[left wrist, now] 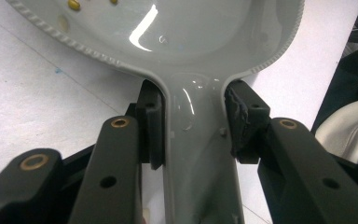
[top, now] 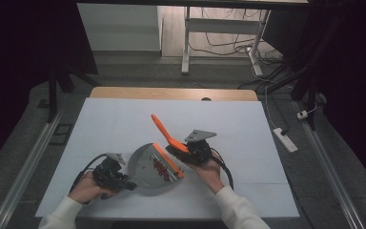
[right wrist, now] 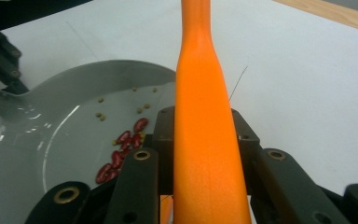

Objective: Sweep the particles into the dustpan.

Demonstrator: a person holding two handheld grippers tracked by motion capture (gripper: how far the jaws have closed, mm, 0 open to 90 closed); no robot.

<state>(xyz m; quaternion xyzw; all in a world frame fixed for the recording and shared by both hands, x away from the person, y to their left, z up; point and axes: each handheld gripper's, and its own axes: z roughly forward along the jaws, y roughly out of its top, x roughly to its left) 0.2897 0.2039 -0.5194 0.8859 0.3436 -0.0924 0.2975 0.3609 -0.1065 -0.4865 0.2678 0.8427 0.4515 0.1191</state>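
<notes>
Desk (top: pixel 124 124) first, under its white cover: my grey dustpan (top: pixel 145 171) lies flat on it near the front edge, between my two hands. Its handle points toward my left hand, and in the left gripper view I see my left hand-held gripper (left wrist: pixel 193 123) pinching that handle (left wrist: pixel 196 154) from both sides, pads pressed against the grey plastic just behind the bowl. An orange brush (top: pixel 164 136) is next in size; my right hand-held gripper (top: pixel 190 151) is clamped on its handle (right wrist: pixel 205 140), which rises up and away from the jaws, tilted toward the far side of the desk. The brush's orange head (top: pixel 169 161) lies along the pan's right edge. Smallest are the red beans (right wrist: pixel 121 156), bunched inside the pan close to the brush, with a few yellowish grains (right wrist: pixel 100 115) scattered near them.
</notes>
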